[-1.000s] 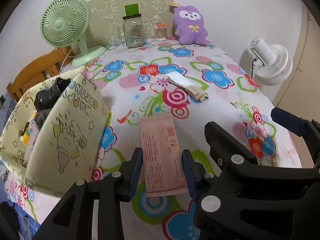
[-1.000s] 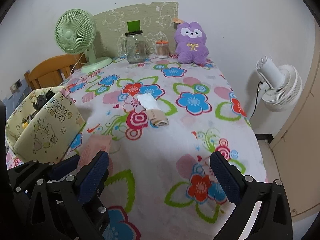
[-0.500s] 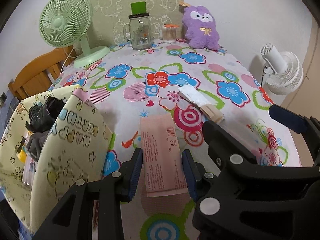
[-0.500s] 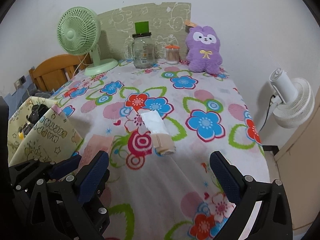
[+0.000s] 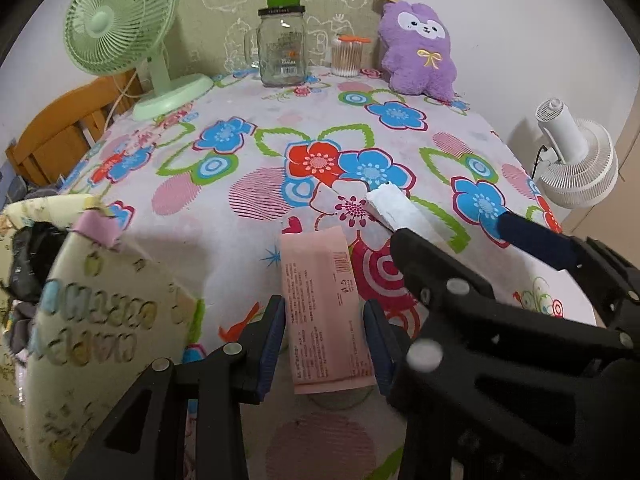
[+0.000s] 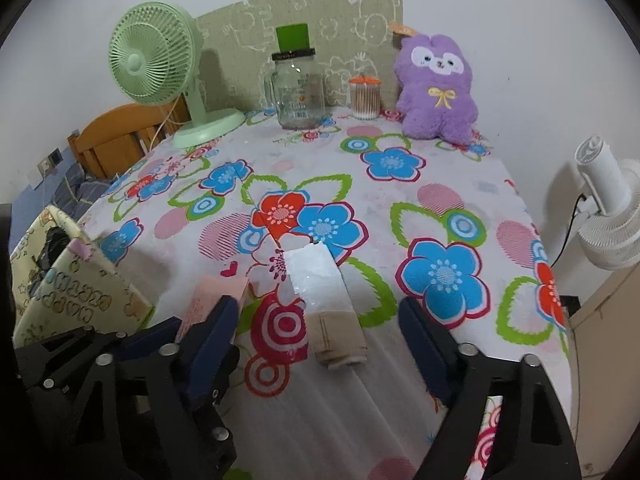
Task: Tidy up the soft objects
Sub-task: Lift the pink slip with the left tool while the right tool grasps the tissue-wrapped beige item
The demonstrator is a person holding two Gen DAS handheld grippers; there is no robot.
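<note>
Left gripper [image 5: 325,334] clamps pink packet [image 5: 320,304] (right jaws closing)

Closing right tool [image 6: 320,324] astride beige pack [image 6: 328,304]

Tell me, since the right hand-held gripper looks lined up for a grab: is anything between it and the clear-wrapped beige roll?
Nothing visible. The right hand-held gripper is closing with the roll lying between its open fingers on the tablecloth. The pink packet in the left hand-held gripper sits off to the side.
</note>
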